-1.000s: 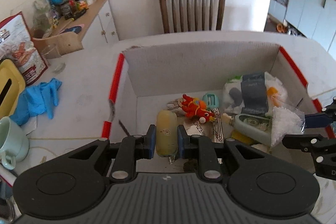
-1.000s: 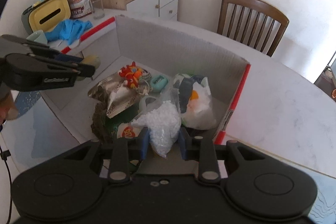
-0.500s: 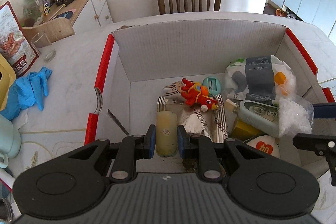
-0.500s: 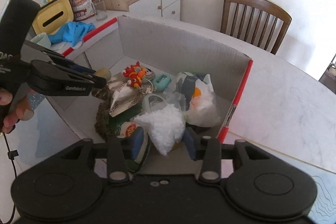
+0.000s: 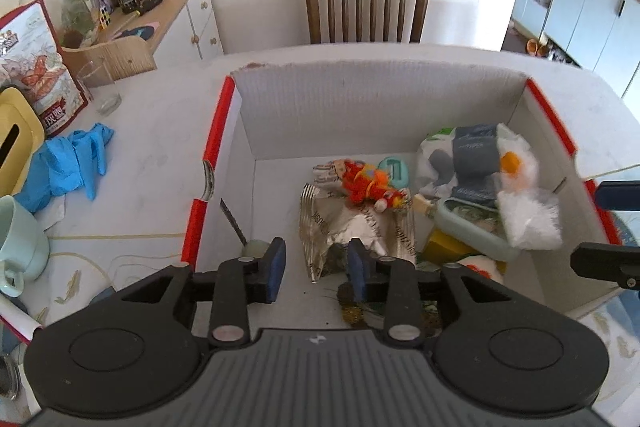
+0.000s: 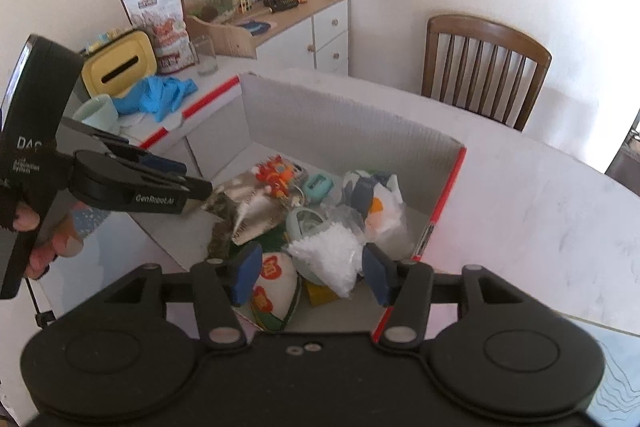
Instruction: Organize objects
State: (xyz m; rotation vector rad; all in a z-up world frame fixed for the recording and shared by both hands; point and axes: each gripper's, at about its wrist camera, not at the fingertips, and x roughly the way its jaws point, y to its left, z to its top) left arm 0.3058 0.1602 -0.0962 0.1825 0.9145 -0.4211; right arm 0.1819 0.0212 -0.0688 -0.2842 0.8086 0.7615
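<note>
White table's got the cardboard box [image 5: 400,107] on it; both grippers, left [image 5: 316,269] and right [image 6: 310,275], have just been opening, nothing gripped, bag of white granules [image 6: 328,259] sitting in the box.

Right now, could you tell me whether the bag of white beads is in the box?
In: the bag of white beads lies among other things inside the box.

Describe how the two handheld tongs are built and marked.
Both are matte black plastic with a ribbed body, round side discs, silver pivot screws and blue pads: left tongs, right tongs. The left one's finger reads GenRobot.AI in white, and a thin black cable hangs from its handle.
</note>
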